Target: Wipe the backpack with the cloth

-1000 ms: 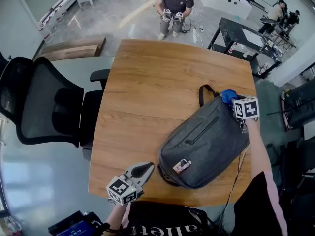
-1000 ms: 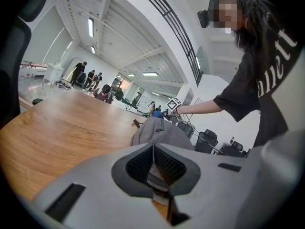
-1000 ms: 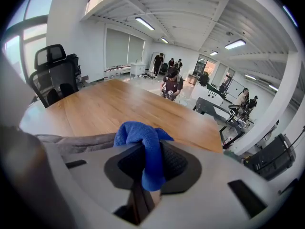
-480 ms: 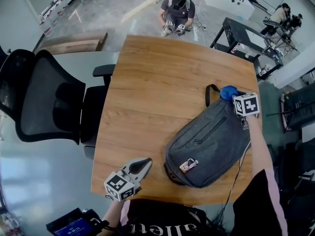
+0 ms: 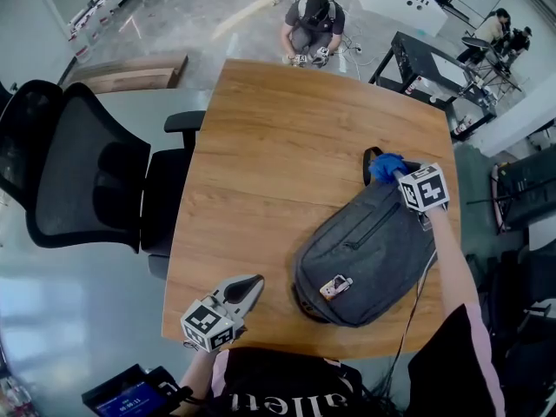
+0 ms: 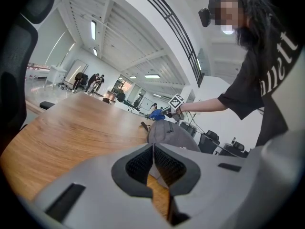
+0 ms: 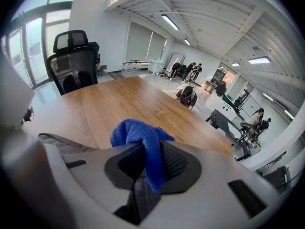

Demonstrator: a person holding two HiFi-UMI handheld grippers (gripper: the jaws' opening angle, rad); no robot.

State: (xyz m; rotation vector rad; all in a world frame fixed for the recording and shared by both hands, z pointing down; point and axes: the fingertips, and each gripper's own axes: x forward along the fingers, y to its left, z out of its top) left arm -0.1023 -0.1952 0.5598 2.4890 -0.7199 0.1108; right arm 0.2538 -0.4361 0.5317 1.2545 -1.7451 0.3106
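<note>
A dark grey backpack (image 5: pixel 369 250) lies on the wooden table (image 5: pixel 287 146), at its right side, with a black strap loop (image 5: pixel 368 158) at its far end. My right gripper (image 5: pixel 389 172) is shut on a blue cloth (image 5: pixel 385 166) and rests at the backpack's far end. In the right gripper view the blue cloth (image 7: pixel 143 142) bunches between the jaws above grey fabric. My left gripper (image 5: pixel 248 287) hovers at the table's near edge, left of the backpack, jaws shut with nothing in them. From the left gripper view, the backpack (image 6: pixel 171 138) shows ahead.
A black office chair (image 5: pixel 87 181) stands left of the table. A person (image 5: pixel 311 20) crouches on the floor beyond the far edge. A dark workbench (image 5: pixel 434 72) stands at the far right. More people are at the back right.
My right gripper with the cloth has moved leftward across the backpack's far end. The left gripper has stayed near the table's front edge.
</note>
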